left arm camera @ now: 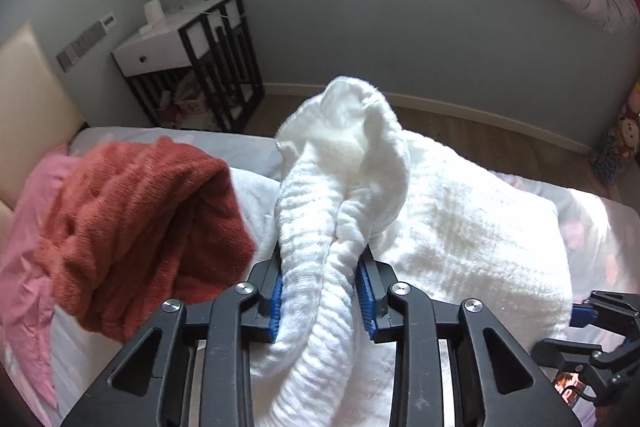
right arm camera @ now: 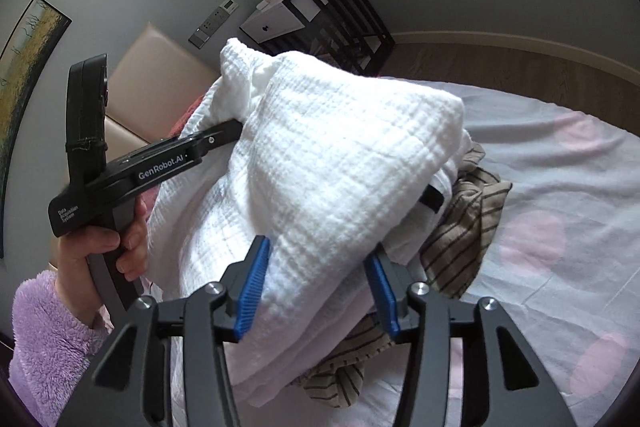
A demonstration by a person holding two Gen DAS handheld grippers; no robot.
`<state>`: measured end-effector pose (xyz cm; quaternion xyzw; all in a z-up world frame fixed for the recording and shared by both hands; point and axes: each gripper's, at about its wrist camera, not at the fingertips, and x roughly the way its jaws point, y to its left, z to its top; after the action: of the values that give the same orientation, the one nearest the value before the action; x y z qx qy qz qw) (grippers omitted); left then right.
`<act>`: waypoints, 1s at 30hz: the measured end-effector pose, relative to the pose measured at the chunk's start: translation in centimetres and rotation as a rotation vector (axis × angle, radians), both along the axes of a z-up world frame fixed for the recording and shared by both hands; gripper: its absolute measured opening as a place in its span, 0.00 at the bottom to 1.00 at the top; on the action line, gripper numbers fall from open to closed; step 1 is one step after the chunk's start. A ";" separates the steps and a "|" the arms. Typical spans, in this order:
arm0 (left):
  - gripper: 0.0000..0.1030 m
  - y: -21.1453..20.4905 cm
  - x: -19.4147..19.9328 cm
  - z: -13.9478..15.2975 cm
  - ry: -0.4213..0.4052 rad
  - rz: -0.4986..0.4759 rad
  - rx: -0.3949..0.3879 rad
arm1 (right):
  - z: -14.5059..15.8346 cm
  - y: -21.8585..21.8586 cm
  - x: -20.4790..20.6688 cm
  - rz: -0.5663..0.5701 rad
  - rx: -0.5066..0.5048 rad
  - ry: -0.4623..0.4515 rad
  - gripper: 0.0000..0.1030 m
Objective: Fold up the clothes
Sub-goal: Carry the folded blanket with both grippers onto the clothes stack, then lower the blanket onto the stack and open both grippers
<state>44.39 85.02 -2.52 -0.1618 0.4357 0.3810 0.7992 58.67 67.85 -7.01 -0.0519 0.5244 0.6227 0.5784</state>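
A white garment (left arm camera: 320, 227) is bunched between the left gripper (left arm camera: 320, 301) pads at 6 o'clock, its folded bulk spanned by the part-open right gripper (right arm camera: 316, 291), while open bedsheet (right arm camera: 560, 187) is left at 3 o'clock.

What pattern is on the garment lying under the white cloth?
The garment is beige with thin dark stripes, seen best in the right wrist view, partly covered by the white cloth.
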 end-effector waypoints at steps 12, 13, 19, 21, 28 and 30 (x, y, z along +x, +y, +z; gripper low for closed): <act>0.32 -2.9 -2.8 5.6 -0.007 0.075 0.108 | 5.7 -1.7 2.5 0.021 0.129 -0.302 0.43; 0.32 -2.9 -3.1 5.3 -0.011 0.076 0.102 | 5.8 -1.1 2.2 0.036 0.135 -0.314 0.41; 0.31 -2.2 -4.6 1.7 -0.017 0.094 0.047 | 4.2 2.7 0.7 0.096 0.122 -0.326 0.39; 0.31 -1.1 -5.1 0.1 -0.023 0.125 0.025 | 2.8 3.7 0.2 0.112 0.105 -0.330 0.39; 0.30 2.4 -7.6 -5.5 -0.046 0.199 -0.084 | -2.1 6.4 0.2 0.124 0.050 -0.311 0.38; 0.30 2.9 -8.1 -6.5 -0.075 0.211 -0.108 | -2.7 6.6 0.3 0.127 0.055 -0.303 0.38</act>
<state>36.30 87.90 -9.02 -0.2636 0.4059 0.4327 0.7606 58.98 74.45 -9.71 -0.1623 0.4096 0.6573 0.6113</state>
